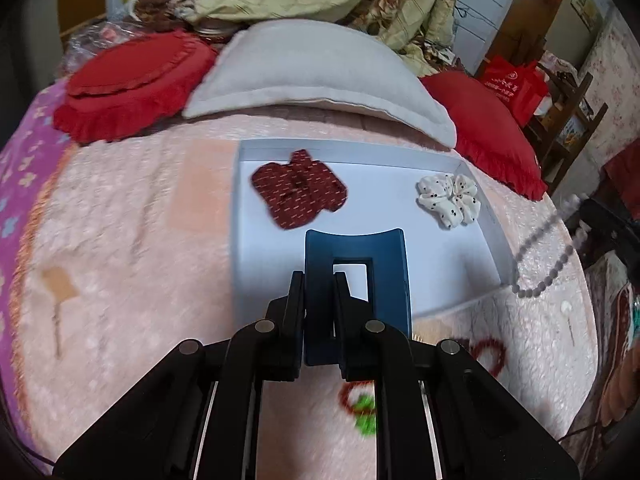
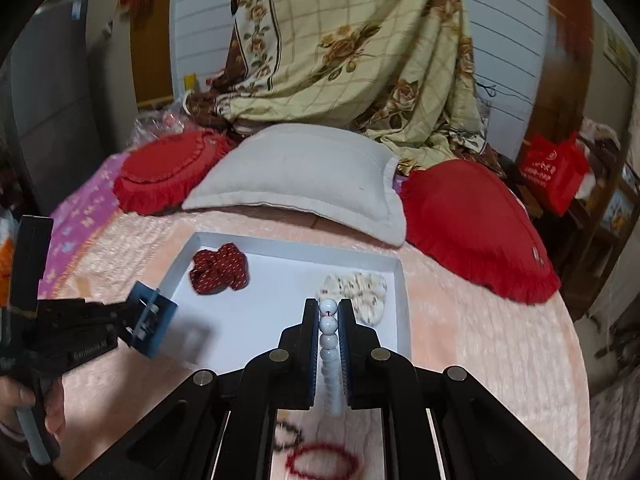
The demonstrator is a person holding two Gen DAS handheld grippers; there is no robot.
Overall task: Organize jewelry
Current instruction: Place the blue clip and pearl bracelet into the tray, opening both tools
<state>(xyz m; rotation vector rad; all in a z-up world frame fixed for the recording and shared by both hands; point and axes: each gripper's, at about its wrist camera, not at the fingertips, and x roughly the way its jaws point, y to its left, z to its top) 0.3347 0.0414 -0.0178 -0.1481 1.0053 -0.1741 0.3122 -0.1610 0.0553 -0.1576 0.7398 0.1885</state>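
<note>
A shallow white tray [image 1: 486, 236] [image 2: 402, 312] lies on the pink blanket. In it rest a dark red scrunchie [image 1: 298, 188] [image 2: 220, 272] at the back left and a white dotted scrunchie [image 1: 450, 198] [image 2: 360, 288] at the right. My left gripper [image 1: 319, 280] [image 2: 134, 326] is shut on a blue rectangular hair claw clip [image 1: 372, 276] [image 2: 154, 326], held above the tray's near left part. My right gripper [image 2: 329, 306] is shut on a white bead string [image 2: 329, 340] [image 1: 538, 258], which hangs beside the tray's right edge in the left wrist view.
A white pillow [image 2: 304, 176] and two red frilled cushions [image 2: 168, 172] [image 2: 476, 228] lie behind the tray. Red bead bracelets [image 2: 322, 462] [image 1: 486, 354] and a green piece [image 1: 366, 420] lie on the blanket in front. A hand [image 2: 52, 404] holds the left gripper.
</note>
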